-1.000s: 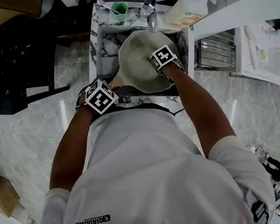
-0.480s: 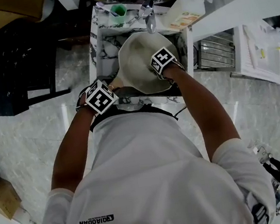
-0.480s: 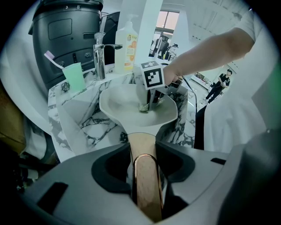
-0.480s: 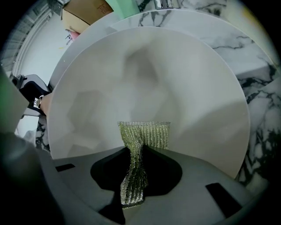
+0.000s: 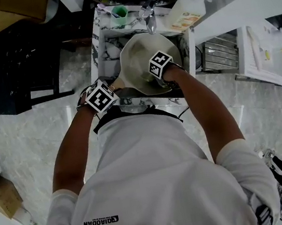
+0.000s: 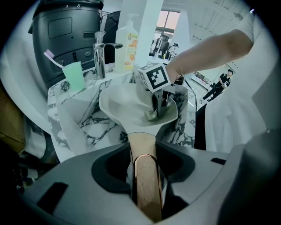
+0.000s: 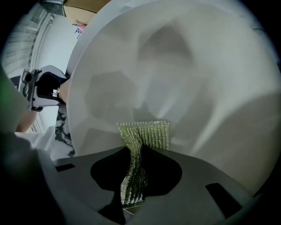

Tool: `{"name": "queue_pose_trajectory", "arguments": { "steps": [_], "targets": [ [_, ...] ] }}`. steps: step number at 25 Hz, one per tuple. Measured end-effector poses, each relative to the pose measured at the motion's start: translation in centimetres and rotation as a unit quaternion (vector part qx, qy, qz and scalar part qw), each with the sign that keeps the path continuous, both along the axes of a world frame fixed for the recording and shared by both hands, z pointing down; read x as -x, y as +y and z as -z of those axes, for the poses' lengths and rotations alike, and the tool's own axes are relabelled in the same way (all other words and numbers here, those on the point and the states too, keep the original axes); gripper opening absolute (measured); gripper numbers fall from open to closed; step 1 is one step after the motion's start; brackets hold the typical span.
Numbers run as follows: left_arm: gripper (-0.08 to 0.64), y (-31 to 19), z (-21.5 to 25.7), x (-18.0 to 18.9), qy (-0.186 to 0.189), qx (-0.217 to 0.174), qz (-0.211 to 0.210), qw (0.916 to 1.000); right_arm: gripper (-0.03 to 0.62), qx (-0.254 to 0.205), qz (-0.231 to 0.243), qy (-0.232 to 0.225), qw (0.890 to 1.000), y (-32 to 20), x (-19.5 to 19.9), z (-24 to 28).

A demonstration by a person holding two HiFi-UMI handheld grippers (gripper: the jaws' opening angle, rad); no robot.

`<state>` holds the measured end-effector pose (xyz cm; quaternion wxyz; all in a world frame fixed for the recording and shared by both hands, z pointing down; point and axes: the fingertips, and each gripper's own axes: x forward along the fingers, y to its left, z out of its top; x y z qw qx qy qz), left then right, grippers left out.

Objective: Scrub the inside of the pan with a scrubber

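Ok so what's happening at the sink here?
A person is scrubbing a pale pan over a marbled sink. The left gripper is shut on the pan's wooden handle, holding it up. The right gripper pinches a greenish mesh scrubber and presses it against the pan's inner surface.
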<state>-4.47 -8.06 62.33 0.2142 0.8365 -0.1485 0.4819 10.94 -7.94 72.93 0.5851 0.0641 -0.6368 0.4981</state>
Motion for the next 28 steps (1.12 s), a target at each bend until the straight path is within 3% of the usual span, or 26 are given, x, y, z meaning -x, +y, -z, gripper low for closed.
{"name": "queue_pose_trajectory", "arguments": {
  "steps": [7, 12, 15, 20, 25, 28],
  "targets": [
    [0.187, 0.1, 0.1, 0.0, 0.001, 0.008, 0.002, 1.0, 0.097, 0.073, -0.024, -0.064, 0.995, 1.5, 2.5, 1.9],
    [0.187, -0.4, 0.3, 0.0, 0.004, -0.001, -0.01, 0.9999, 0.095, 0.082, -0.037, -0.124, 0.988, 1.7, 3.4, 3.9],
    [0.187, -0.4, 0.5, -0.2, 0.007, 0.009, -0.004, 0.9999, 0.091, 0.073, -0.071, -0.179, 0.979, 1.0, 3.6, 6.3],
    [0.186, -0.6, 1.1, -0.1, 0.0, -0.006, 0.02, 0.9998, 0.086, -0.003, -0.133, -0.272, 0.953, -0.8, 3.4, 10.9],
    [0.187, -1.1, 4.3, -0.2, 0.012, -0.057, 0.074, 0.9956, 0.086, -0.126, -0.179, -0.336, 0.916, -2.1, 2.2, 15.1],
    [0.187, -1.4, 7.4, -1.0, 0.042, -0.095, 0.124, 0.9869, 0.086, -0.204, -0.205, -0.355, 0.889, -2.8, 1.3, 17.6]
  ]
}}
